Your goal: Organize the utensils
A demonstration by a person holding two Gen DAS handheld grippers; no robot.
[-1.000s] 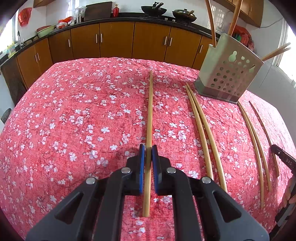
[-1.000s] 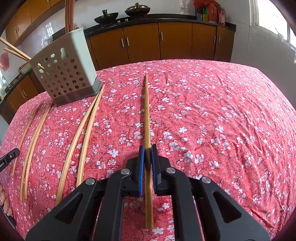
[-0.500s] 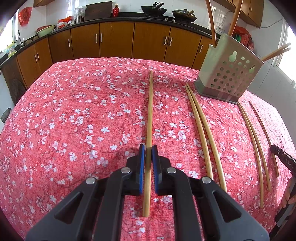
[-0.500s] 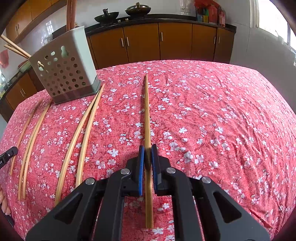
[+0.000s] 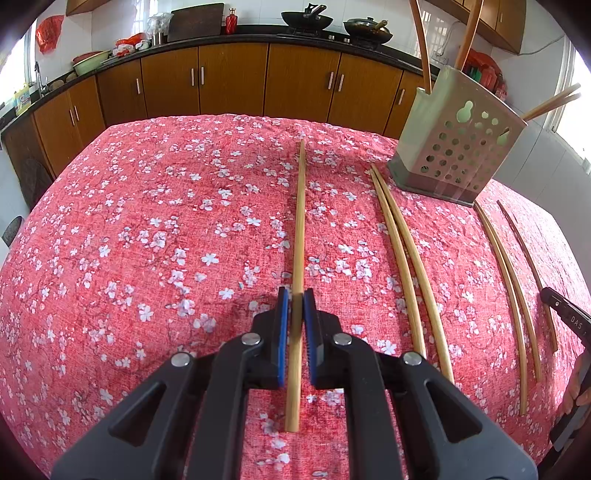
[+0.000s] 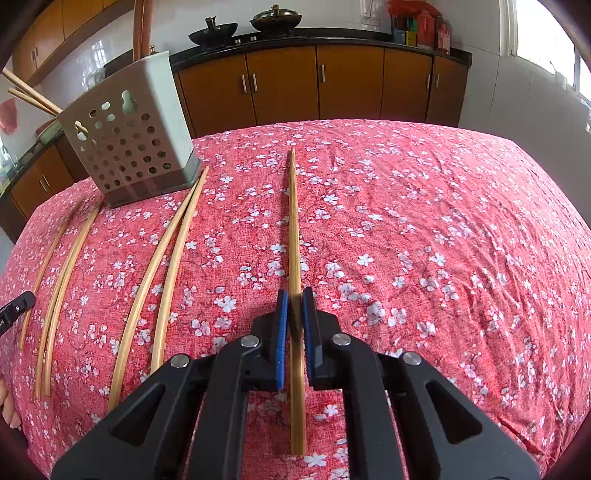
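Note:
My left gripper [image 5: 296, 295] is shut on a long bamboo chopstick [image 5: 300, 229] that points away over the red floral tablecloth [image 5: 147, 229]. My right gripper [image 6: 296, 295] is shut on another bamboo chopstick [image 6: 293, 221] in the same way. A perforated grey utensil holder [image 5: 456, 147] stands at the far right in the left wrist view and at the far left in the right wrist view [image 6: 129, 144], with a few chopsticks in it. A pair of loose chopsticks [image 5: 404, 258] and several more [image 5: 513, 280] lie between the grippers.
Brown kitchen cabinets [image 5: 236, 77] and a black counter with woks [image 5: 306, 18] run behind the table. The tip of the other gripper [image 5: 565, 314] shows at the right edge of the left wrist view. The cloth drops off at the table's edges.
The right wrist view has shifted slightly, the holder sitting a little nearer and more to the right. The left gripper and its chopstick have not visibly moved.

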